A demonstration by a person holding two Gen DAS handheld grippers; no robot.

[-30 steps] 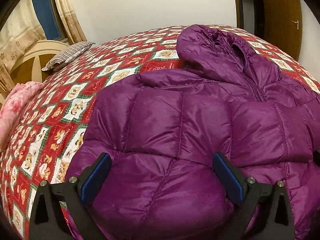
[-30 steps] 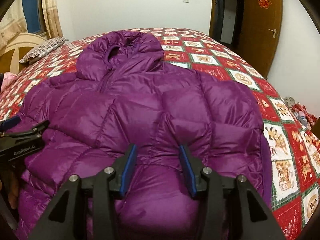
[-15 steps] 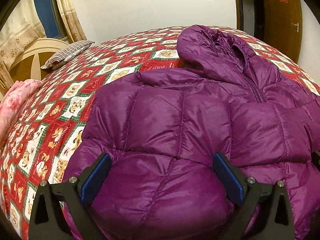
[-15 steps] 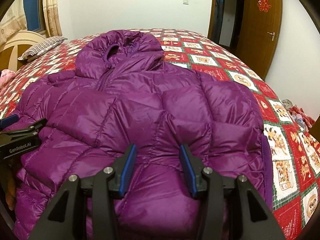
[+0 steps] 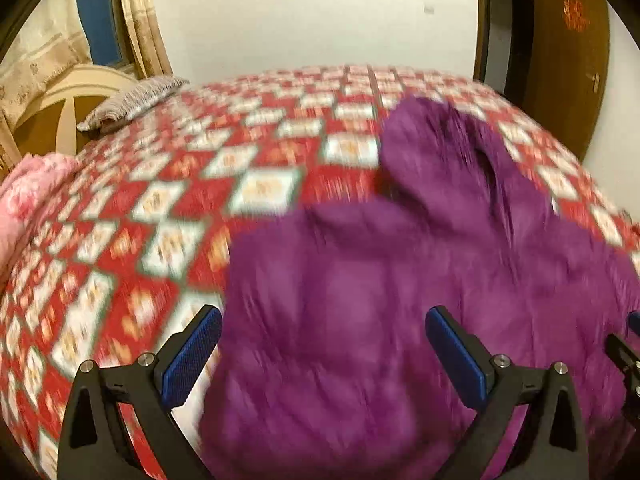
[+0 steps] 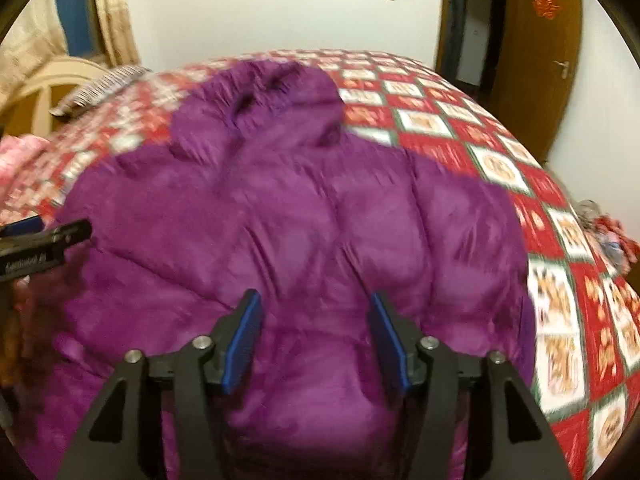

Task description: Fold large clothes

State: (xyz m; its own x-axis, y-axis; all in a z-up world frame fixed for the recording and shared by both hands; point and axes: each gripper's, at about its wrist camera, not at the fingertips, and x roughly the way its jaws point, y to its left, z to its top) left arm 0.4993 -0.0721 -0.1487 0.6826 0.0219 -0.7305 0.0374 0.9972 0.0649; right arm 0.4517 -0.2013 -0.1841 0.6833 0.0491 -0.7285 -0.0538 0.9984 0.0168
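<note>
Nearest us, the right gripper [image 6: 314, 340] hangs over the near hem of the purple down jacket [image 6: 288, 232]; its jaws have just been opening and now stand moderately apart with quilted fabric bulging between the blue pads, though the blur keeps us from saying whether the pads touch it, and we read nothing as gripped. The left gripper [image 5: 322, 354] has its jaws spread wide over the jacket's near left corner, holding nothing, with the left pad out over the red patchwork bedspread [image 5: 168, 216] and the right pad over purple fabric. The jacket lies flat on the bed, its long axis running away from us, hem near and hood [image 6: 276, 92] at the far end, so both grippers sit at the hem end and any fold lengthwise would carry the hem forward toward the hood. The right gripper is over the body's middle, the left at its left edge. Beyond lie a striped pillow [image 5: 132, 100] and a pink blanket [image 5: 28, 200] at far left. Compared with half a second ago, both views show more bedspread and the jacket sits lower and smaller in the picture, blurred, and we judge both hands to have lifted away.
</note>
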